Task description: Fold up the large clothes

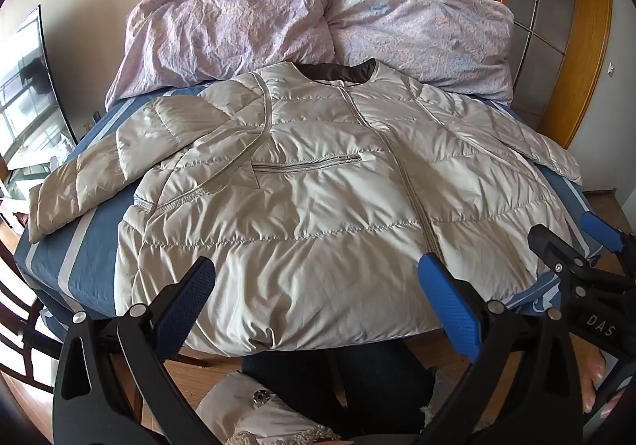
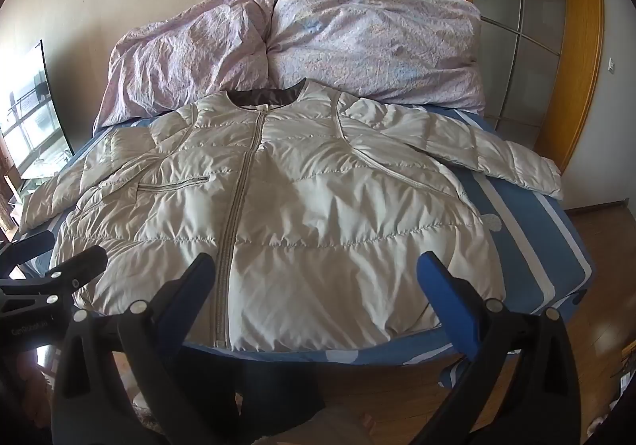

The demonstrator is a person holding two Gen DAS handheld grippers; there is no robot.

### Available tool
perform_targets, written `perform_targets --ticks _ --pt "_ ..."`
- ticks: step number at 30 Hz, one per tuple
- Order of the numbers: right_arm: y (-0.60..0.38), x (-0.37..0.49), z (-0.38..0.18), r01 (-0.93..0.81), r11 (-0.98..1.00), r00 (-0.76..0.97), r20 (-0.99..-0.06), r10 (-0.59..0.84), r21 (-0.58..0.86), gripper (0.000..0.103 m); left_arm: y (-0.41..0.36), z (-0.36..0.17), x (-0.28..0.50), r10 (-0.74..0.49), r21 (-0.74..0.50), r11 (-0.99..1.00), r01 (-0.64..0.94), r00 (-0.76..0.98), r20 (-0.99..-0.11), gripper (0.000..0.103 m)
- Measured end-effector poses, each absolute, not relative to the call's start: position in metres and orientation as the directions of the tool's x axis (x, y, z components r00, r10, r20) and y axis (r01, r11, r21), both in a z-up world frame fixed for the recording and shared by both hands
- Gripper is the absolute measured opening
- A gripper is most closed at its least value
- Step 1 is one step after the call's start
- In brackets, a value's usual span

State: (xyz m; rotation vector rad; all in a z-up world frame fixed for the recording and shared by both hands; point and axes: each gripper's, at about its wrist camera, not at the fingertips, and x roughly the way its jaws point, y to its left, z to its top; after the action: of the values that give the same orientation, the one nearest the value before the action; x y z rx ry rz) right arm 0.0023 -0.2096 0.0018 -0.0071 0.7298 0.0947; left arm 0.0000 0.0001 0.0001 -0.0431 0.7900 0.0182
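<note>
A cream quilted puffer jacket (image 1: 318, 198) (image 2: 286, 214) lies front up and zipped on the blue striped bed sheet (image 1: 91, 242) (image 2: 528, 222), collar away from me and hem at the near edge. Both sleeves spread outward; the left one (image 1: 91, 182) is bent. My left gripper (image 1: 318, 278) hovers wide open above the hem, with nothing between its blue fingers (image 1: 449, 302). My right gripper (image 2: 318, 278) also stands wide open over the hem, right of the zipper, and holds nothing. Each gripper shows at the edge of the other's view, the right gripper (image 1: 572, 242) and the left gripper (image 2: 59, 258).
A crumpled pink floral duvet (image 1: 314, 23) (image 2: 294, 43) is piled at the head of the bed against the wall. A wooden-framed glass door (image 2: 516, 27) stands at the right, a window (image 1: 28, 95) at the left. The person's dark trousers (image 1: 346, 385) and wooden floor (image 2: 596, 246) lie below.
</note>
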Motion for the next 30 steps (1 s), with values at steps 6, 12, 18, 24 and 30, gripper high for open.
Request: perform_targets --ticks 6,12,18,24,30 --pt "-0.2100 0.0021 0.0019 -0.089 0.996 0.742 -0.665 0.085 0.027 0.101 -0.0003 0.0001 0.0000 0.004 -0.027 0.999 -0.033 0.704 -0.711 0.102" --pt "-0.2098 0.0011 0.0019 -0.089 0.996 0.744 -0.663 0.084 0.027 0.101 -0.0002 -0.0001 0.0003 0.003 -0.028 0.999 -0.033 0.703 -0.711 0.102" --pt "-0.2100 0.0022 0.0021 -0.089 0.996 0.744 -0.663 0.085 0.027 0.101 -0.0001 0.0000 0.0000 0.003 -0.028 0.999 -0.033 0.704 -0.710 0.102" --pt "-0.2094 0.0023 0.0024 -0.090 0.996 0.745 -0.662 0.086 0.028 0.101 -0.0001 0.0000 0.0000 0.003 -0.028 0.999 -0.033 0.704 -0.710 0.102" --pt "-0.2090 0.0026 0.0026 -0.089 0.996 0.744 -0.662 0.085 0.028 0.101 -0.0002 0.0001 -0.0001 0.003 -0.029 0.999 -0.033 0.704 -0.710 0.102"
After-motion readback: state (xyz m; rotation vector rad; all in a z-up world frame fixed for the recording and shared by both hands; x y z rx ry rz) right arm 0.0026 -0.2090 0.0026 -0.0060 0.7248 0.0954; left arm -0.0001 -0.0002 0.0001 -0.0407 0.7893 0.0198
